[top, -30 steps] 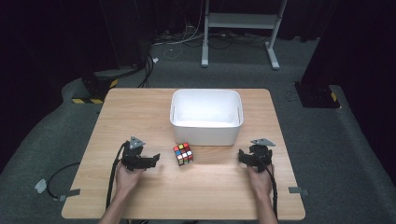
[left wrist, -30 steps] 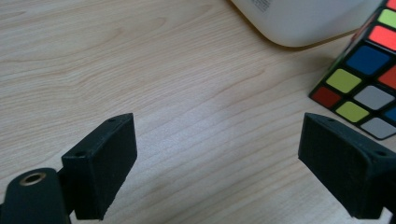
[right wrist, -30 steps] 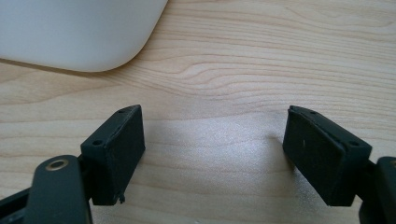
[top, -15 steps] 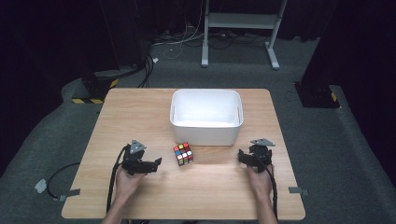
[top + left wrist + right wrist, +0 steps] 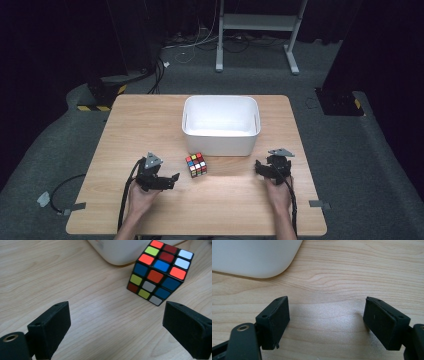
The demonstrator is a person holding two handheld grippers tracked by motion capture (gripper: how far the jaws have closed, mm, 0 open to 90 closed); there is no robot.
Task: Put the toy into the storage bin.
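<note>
A scrambled colour cube (image 5: 196, 165) (image 5: 160, 271) rests on the wooden table (image 5: 150, 125), just in front of the white bin (image 5: 221, 125). My left gripper (image 5: 171, 180) (image 5: 116, 325) is open a short way to the cube's left, its jaws wide apart with bare wood between them; the cube lies beyond the far jaw. My right gripper (image 5: 260, 167) (image 5: 325, 320) is open too, to the right of the cube near the bin's front right corner, with nothing between its jaws.
The white bin (image 5: 120, 251) (image 5: 254, 257) looks empty inside and stands mid-table behind the cube. A hand holds each gripper near the table's front edge. Cables trail off the left side onto the grey floor.
The left gripper has crept slightly right and down toward the cube's level. The cube, the bin and the right gripper have stayed put.
</note>
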